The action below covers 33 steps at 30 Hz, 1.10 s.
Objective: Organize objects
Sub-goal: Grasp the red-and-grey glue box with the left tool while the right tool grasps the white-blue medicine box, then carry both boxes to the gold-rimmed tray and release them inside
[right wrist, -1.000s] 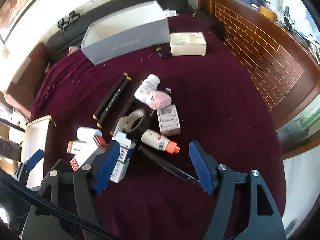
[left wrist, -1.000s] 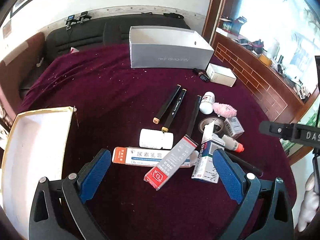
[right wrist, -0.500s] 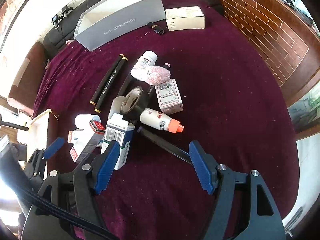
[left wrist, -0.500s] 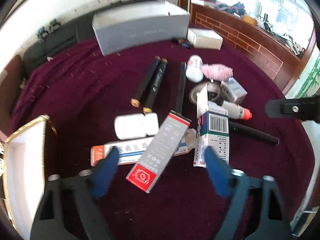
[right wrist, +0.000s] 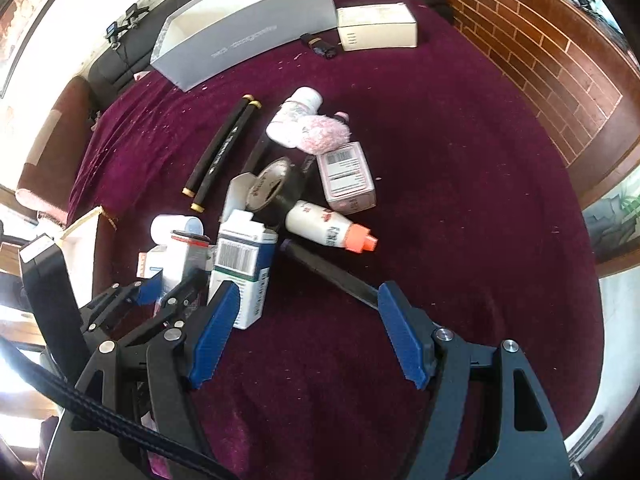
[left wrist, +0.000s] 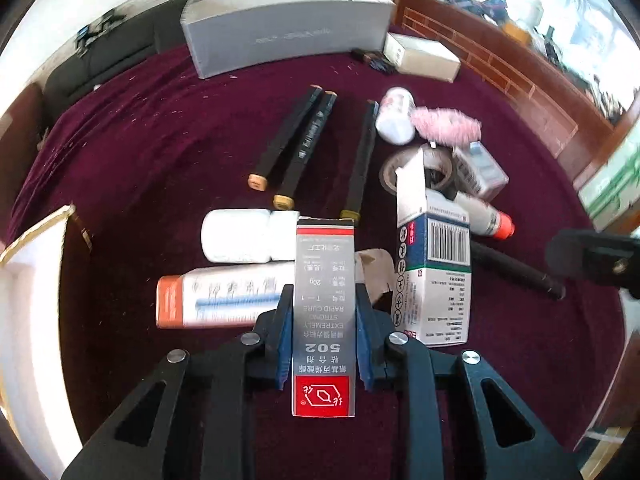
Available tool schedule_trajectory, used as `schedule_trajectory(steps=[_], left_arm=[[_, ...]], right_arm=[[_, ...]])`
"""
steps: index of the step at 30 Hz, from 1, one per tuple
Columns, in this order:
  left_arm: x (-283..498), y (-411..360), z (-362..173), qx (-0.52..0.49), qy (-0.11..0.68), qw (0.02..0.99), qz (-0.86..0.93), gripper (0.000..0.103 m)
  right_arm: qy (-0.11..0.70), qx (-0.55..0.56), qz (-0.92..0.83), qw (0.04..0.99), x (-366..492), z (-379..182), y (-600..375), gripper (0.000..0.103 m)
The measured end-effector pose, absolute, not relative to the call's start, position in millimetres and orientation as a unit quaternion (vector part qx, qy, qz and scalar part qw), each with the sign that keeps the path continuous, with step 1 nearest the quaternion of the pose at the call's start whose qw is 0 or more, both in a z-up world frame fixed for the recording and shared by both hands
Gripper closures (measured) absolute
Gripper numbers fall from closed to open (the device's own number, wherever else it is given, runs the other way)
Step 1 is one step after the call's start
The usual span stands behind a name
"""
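Over the maroon cloth (left wrist: pixel 132 152), the left gripper (left wrist: pixel 323 308) tilts steeply downward, and its jaws, which have just been closing, now pinch the grey-and-red glue box (left wrist: pixel 324 320) by its long sides. That box lies over an orange-ended tube carton (left wrist: pixel 216 300), just in front of a white bottle (left wrist: pixel 244 235). Farther right, the right gripper (right wrist: pixel 308 312) also points steeply down with its blue pads (right wrist: pixel 400 334) spread wide around nothing, hovering beside the blue-and-white carton (right wrist: pixel 240 268) and over a black pen (right wrist: pixel 328 272). Beyond them lie black markers (left wrist: pixel 296 144), a tape roll (right wrist: pixel 272 186), an orange-capped bottle (right wrist: pixel 328 230) and a pink fluffy thing (left wrist: pixel 444 128). At the cloth's far edge stands a grey open box (left wrist: pixel 280 36), with brick-patterned panelling (right wrist: pixel 540 44) to the right.
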<state>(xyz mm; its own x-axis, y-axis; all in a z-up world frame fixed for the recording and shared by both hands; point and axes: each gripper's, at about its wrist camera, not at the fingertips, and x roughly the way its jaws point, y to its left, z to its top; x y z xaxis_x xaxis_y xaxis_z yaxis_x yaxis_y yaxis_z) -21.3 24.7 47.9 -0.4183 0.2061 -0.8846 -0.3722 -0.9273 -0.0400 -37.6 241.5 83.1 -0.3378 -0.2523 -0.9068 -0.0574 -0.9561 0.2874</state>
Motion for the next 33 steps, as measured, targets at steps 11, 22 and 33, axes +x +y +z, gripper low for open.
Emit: schedule_trajectory(steps=[11, 22, 33], left_arm=[[28, -31, 91, -0.503, -0.017, 0.15, 0.851, 0.08], [46, -71, 92, -0.509, -0.06, 0.121, 0.85, 0.08], [51, -81, 93, -0.505, -0.077, 0.117, 0.852, 0.08]], right_arm=[[-0.161, 0.603, -0.774, 0.109, -61, 63, 206, 0.032], [-0.121, 0.634, -0.761, 0.068, -77, 35, 175, 0.055], [-0.148, 0.631, -0.754, 0.103, -61, 47, 187, 0.071]])
